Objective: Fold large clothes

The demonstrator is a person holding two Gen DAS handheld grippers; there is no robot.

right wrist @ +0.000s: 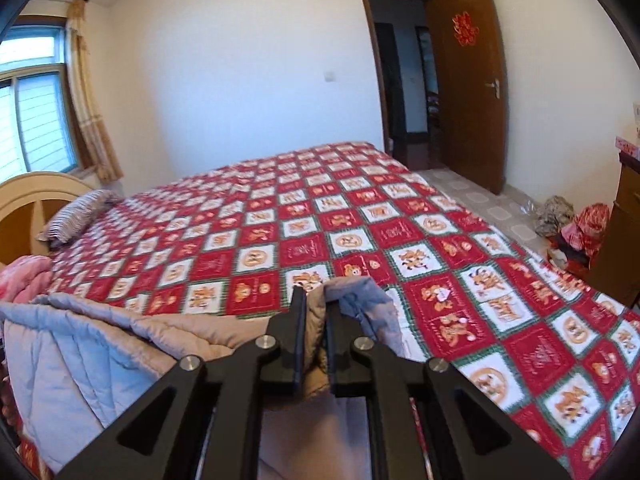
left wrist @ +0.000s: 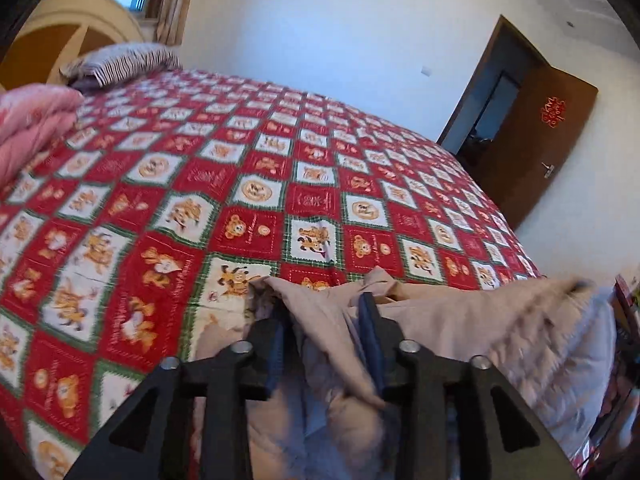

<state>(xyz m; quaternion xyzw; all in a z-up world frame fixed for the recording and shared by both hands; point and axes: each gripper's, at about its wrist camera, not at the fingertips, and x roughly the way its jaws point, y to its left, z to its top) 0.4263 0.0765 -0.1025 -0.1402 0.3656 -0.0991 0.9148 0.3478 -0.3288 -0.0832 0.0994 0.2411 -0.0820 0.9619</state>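
Two grippers reach out ahead of me over a wide bed (right wrist: pixel 360 216), each at the near edge of a padded beige and pale grey-blue coat (right wrist: pixel 120 344). My right gripper (right wrist: pixel 315 304) has its black fingers (right wrist: pixel 298 320) clamped tight on a thick fold of the coat, which bulges between the pads and hangs below them. My left gripper (left wrist: pixel 322 312) has its fingers (left wrist: pixel 370 320) parted; a fold of the same coat (left wrist: pixel 500 320) lies loosely between them, and I cannot see the pads pressing on it. No earlier view lets me say more about that opening.

From the right fingers, the coat spreads away to the left as a quilted, rumpled mass along the bed's near edge. From the left fingers, it stretches off to the right, blurred at its far end.

Beyond both sets of fingertips lies a red, white and green checked bedspread (left wrist: pixel 280 184) printed with small bears, smooth and mostly bare. Far ahead and to the left of the fingers are a striped pillow (right wrist: pixel 76 212), a folded pink quilt (left wrist: pixel 32 128) and a pale curved wooden headboard (right wrist: pixel 36 196). A window (right wrist: pixel 36 108) with a beige curtain (right wrist: pixel 90 112) sits above them. Ahead and to the right, a brown door (right wrist: pixel 468 84) with a red paper decoration (right wrist: pixel 464 30) stands open against plain white walls. Right of the right fingers, bags and cloth (right wrist: pixel 572 220) are heaped on the tiled floor.
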